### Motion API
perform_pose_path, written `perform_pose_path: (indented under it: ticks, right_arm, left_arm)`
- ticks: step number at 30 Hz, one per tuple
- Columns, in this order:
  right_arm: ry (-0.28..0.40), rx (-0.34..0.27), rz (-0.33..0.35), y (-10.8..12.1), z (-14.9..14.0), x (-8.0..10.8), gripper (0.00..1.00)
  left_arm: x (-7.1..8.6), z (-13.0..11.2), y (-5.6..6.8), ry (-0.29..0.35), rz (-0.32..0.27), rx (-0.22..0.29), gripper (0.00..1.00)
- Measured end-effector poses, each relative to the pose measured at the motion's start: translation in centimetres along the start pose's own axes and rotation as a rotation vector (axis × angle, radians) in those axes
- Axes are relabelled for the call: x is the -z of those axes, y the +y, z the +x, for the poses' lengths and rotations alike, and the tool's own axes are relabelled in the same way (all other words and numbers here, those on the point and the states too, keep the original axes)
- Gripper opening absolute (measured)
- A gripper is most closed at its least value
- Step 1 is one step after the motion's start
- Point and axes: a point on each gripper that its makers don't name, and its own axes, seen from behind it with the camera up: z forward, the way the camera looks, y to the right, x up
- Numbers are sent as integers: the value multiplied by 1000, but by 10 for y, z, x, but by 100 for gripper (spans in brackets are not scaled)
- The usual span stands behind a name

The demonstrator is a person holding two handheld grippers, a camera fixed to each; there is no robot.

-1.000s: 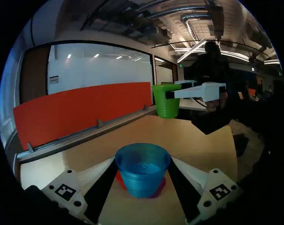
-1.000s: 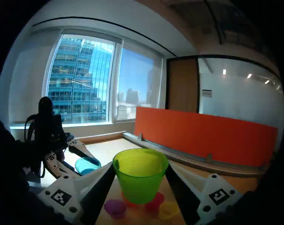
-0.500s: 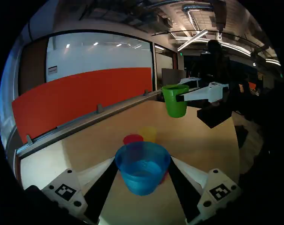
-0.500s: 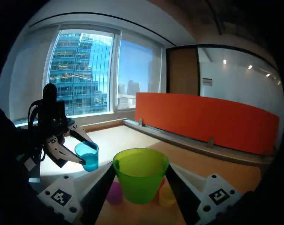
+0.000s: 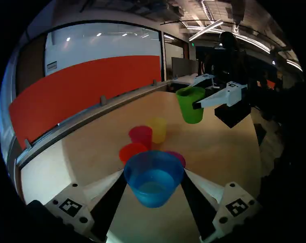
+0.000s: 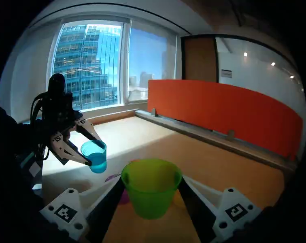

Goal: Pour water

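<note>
Wood table (image 5: 217,150), pale, bears the scene; an orange panel (image 5: 84,89) runs along its far edge, from 9 to 12 o'clock in the left gripper view.

Above the table, the left gripper (image 5: 154,177) has both fingers pressed to the sides of a blue cup (image 5: 154,193). It holds the cup upright at 6 o'clock in its own view. The right gripper (image 6: 151,184) is clamped likewise on a green cup (image 6: 151,200), upright at 6 o'clock in the right gripper view. The two cups are well apart. The green cup lies at 1 o'clock from the blue cup in the left gripper view, and the blue cup at 10 o'clock from the green cup in the right gripper view.

Four small cups stand close together on the table, at 12 o'clock just beyond the blue cup: red cup (image 5: 141,135), yellow cup (image 5: 158,129), orange cup (image 5: 130,151), purple cup (image 5: 177,157).

Water (image 5: 153,187) fills the lower part of the blue cup. The green cup looks empty, though its bottom is not sharp.

Progress, as judged: both cups are grasped and off the table. Neither is tilted and no stream shows, so the pour is not yet begun. What is left is to bring one rim over the receiving cup and tip it. Which cup is to receive cannot be told.

Count: one table, one panel, two grippers, two large cups, four small cups.
</note>
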Motion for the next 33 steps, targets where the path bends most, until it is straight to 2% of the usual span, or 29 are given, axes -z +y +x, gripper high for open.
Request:
perform_pose_path:
  ticks: [12,33]
  right_arm:
    - [-105,1,24,1,-38,-12,92]
    - [-243,59,44,1,-94,-31,92]
  left_arm:
    - [-8,-30,-7,-84,-6,10,87]
    - [-25,-62,-11,-181,-32,2,87]
